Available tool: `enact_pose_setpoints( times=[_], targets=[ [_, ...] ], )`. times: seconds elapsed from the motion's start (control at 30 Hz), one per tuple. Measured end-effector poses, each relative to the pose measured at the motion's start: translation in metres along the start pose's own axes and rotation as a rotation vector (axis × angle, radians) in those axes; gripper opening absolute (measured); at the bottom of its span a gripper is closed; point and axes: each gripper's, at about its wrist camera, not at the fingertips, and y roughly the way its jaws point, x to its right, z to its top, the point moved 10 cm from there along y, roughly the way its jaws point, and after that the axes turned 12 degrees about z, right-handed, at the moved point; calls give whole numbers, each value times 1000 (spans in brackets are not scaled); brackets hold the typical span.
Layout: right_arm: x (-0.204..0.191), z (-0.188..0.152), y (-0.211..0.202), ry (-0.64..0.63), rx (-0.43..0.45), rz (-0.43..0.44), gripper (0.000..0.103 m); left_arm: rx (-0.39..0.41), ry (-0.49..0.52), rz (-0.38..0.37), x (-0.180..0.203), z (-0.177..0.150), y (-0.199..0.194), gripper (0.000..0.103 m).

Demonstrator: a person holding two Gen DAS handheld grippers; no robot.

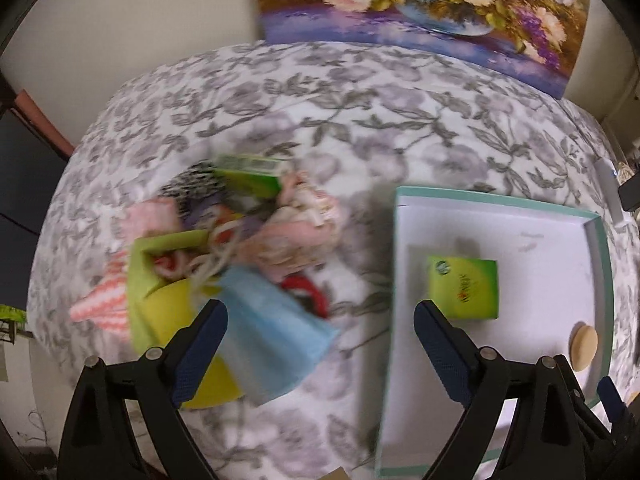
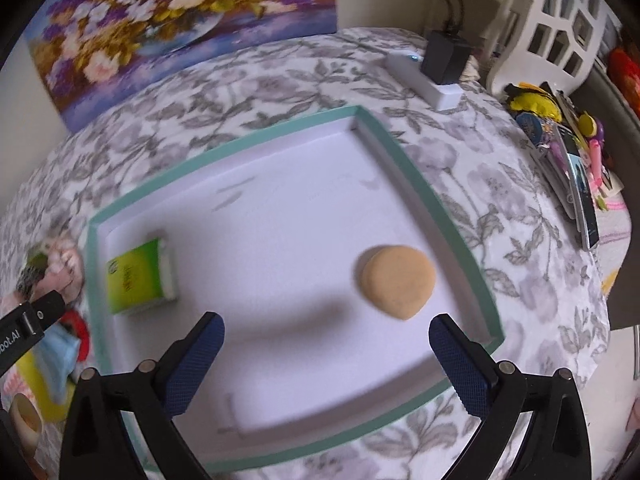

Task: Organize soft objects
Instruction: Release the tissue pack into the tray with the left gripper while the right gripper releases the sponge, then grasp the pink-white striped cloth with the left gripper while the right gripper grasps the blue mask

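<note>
both tools wide open and empty, left tool (image 1: 320,332) over blurred pile of soft cloths (image 1: 224,248) on floral table (image 1: 320,100); pinch light blue folded cloth (image 1: 276,328) mid-fold, then carry into teal-rimmed white tray (image 2: 256,152), clear of round tan sponge (image 2: 396,280), right tool (image 2: 326,344) above.

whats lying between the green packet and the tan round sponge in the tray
Nothing: the right wrist view shows only bare white tray floor between the green packet and the tan round sponge. The left wrist view agrees.
</note>
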Motion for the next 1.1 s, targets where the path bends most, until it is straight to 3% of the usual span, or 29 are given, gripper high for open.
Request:
enact_pose_setpoints(
  times=[0.23, 0.77, 1.1],
  targets=[
    [-40, -11, -9, -62, -6, 21, 103, 1, -60, -13, -45, -5, -9, 95],
    [-153, -39, -5, -223, -33, 118, 103, -54, -395, 2, -202, -14, 22, 95],
    [-212, -57, 3, -301, -51, 197, 103, -69, -502, 0, -258, -21, 44, 95]
  ],
)
